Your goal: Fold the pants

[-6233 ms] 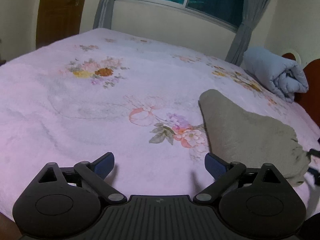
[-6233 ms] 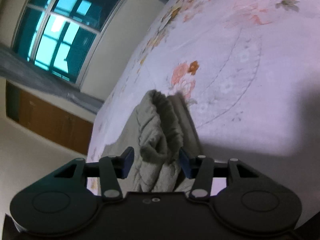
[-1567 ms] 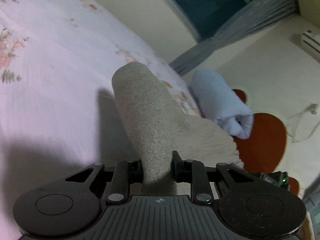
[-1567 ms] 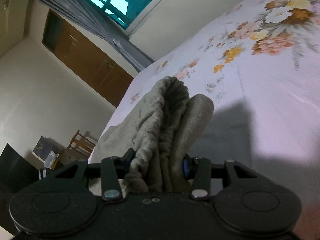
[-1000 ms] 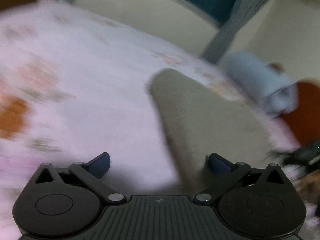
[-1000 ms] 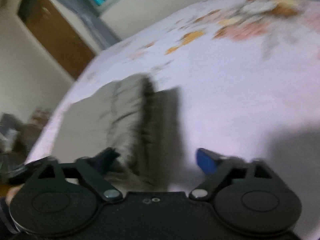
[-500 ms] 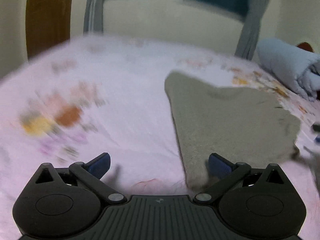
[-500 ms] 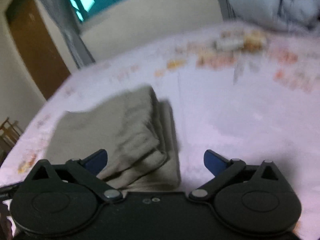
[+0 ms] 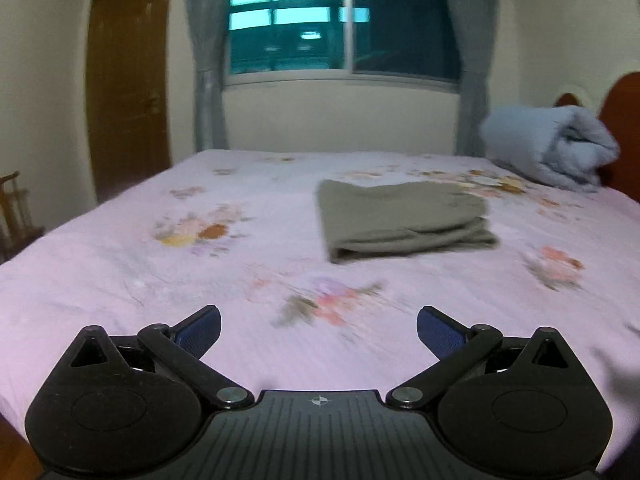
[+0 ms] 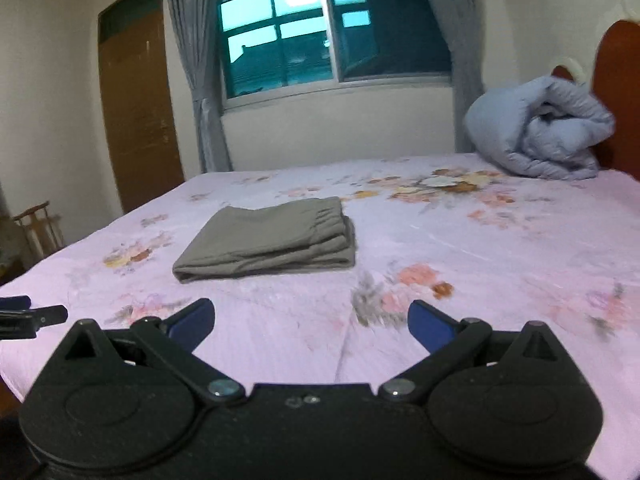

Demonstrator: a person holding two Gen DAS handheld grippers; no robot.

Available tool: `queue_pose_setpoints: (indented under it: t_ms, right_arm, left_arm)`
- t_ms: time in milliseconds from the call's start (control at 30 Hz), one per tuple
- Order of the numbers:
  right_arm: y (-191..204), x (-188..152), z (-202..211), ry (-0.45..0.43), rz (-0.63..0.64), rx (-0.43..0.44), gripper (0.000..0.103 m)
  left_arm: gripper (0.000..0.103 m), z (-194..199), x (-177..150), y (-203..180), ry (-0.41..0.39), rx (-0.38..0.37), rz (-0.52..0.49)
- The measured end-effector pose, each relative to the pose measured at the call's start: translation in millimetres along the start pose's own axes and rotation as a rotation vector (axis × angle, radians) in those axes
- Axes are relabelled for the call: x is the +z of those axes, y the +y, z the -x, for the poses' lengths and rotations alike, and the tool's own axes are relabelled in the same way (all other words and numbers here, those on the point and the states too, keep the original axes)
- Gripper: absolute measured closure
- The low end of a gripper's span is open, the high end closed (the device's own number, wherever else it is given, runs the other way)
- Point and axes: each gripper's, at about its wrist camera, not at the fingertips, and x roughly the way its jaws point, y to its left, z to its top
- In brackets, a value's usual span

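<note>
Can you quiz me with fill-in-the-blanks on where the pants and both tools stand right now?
1. The olive pants lie ____ into a flat stack on the pink floral bedspread.
2. The left tool has its jaws ____ and grips nothing.
3. The right tool is ____ of the pants, with bare bedspread between them.
4. The rolled blue quilt sits at the bed's far corner, beside the ____ headboard.

Missing words: folded; open; clear; wooden
</note>
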Motion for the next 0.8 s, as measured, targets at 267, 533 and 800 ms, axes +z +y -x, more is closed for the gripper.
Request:
queue_pose_setpoints:
  t_ms: [267, 533, 800]
  right_arm:
    - [17.1, -19.6, 33.0, -0.013, 0.046, -0.022, 0.006]
    - [49.1, -34.3, 57.4, -0.018, 0.083, 0.025, 0.006]
    - [43.3, -35.3, 45.7, 0.011, 0.036, 0.005, 0.006]
  left_arm:
    - [0.000, 48.1, -10.0, -17.5, -0.062, -0.046, -0.014]
    - [0.000, 82.9, -28.5, -19.5, -0.076, -0.083, 0.037]
    - [0.000, 70.8, -29.0, -20.0, -0.048, -0.108, 0.068]
